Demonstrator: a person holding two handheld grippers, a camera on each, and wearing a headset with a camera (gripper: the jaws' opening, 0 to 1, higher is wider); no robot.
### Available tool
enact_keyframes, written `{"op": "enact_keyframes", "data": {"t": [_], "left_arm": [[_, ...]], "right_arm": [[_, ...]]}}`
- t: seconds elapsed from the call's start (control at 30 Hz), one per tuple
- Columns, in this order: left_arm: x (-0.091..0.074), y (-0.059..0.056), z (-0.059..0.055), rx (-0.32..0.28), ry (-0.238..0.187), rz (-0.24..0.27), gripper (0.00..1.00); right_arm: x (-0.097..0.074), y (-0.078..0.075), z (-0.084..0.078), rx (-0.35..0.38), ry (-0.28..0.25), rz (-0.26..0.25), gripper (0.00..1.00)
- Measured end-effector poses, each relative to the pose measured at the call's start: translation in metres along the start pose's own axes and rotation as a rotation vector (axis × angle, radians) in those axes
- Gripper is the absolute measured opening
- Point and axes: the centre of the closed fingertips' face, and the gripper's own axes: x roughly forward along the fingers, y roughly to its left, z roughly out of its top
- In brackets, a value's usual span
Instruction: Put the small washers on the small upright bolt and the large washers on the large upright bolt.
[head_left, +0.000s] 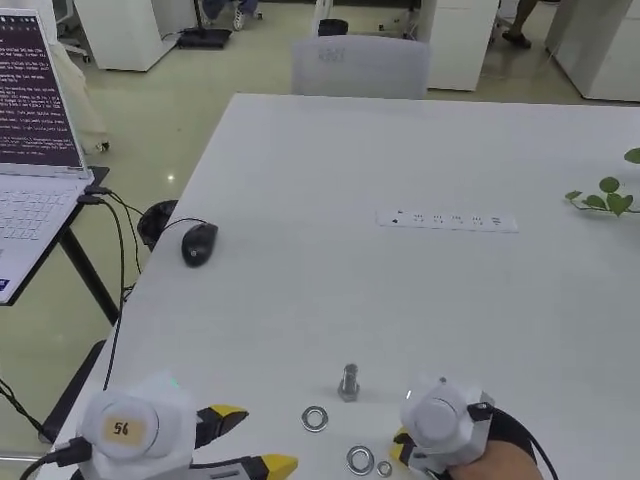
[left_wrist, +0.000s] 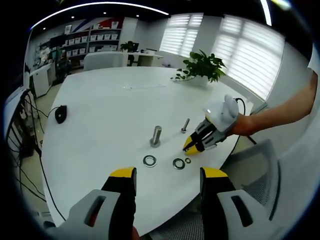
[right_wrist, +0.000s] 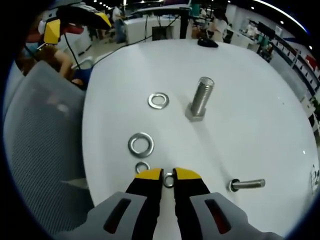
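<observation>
The large bolt (head_left: 348, 382) (left_wrist: 156, 136) (right_wrist: 199, 98) stands upright on the white table. Two large washers (right_wrist: 158, 100) (right_wrist: 141, 144) lie flat before it, also seen in the head view (head_left: 314, 418) (head_left: 360, 460). A small washer (right_wrist: 142, 167) (head_left: 384, 468) lies beside them. The small bolt (right_wrist: 247, 184) (left_wrist: 185, 125) is off to the right; it looks upright in the left gripper view. My right gripper (right_wrist: 168, 176) (head_left: 402, 450) (left_wrist: 190, 146) is at the table, its jaws nearly together on another small washer (right_wrist: 168, 181). My left gripper (left_wrist: 168, 175) (head_left: 248, 440) hovers open and empty.
A power strip (head_left: 447, 220) lies mid-table, a black mouse (head_left: 199, 243) at the left edge and plant leaves (head_left: 605, 196) at the right. A laptop (head_left: 30, 190) sits on a side stand. A grey chair (right_wrist: 45, 130) is close to the near table edge.
</observation>
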Motion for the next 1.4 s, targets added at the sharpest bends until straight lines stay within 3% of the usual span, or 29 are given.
{"op": "enact_keyframes", "data": {"t": [0.27, 0.7, 0.77, 0.97, 1.2, 1.33, 1.37, 1.4], "left_arm": [[-0.002, 0.002, 0.007, 0.005, -0.022, 0.009, 0.5], [0.001, -0.003, 0.004, -0.001, -0.025, 0.004, 0.5], [0.002, -0.005, 0.005, -0.001, -0.026, 0.0, 0.5], [0.002, -0.005, 0.01, 0.009, -0.03, -0.003, 0.5], [0.002, -0.005, 0.008, 0.015, -0.026, -0.005, 0.49], [0.001, -0.006, 0.006, 0.009, -0.027, -0.003, 0.49], [0.001, -0.007, 0.006, 0.008, -0.027, -0.003, 0.49], [0.001, -0.007, 0.005, 0.008, -0.026, -0.003, 0.49]], "right_arm": [[-0.003, 0.004, -0.001, 0.045, -0.017, 0.04, 0.16], [-0.01, 0.002, -0.012, 0.07, -0.027, 0.069, 0.19], [-0.01, 0.0, -0.013, 0.024, -0.013, 0.062, 0.18], [-0.01, 0.003, -0.015, -0.115, 0.063, 0.107, 0.2], [-0.008, 0.001, -0.015, -0.195, 0.12, 0.109, 0.15], [-0.008, 0.0, -0.015, -0.196, 0.132, 0.102, 0.15], [-0.008, 0.001, -0.015, -0.195, 0.123, 0.099, 0.12], [-0.008, 0.0, -0.016, -0.195, 0.123, 0.088, 0.03]]}}
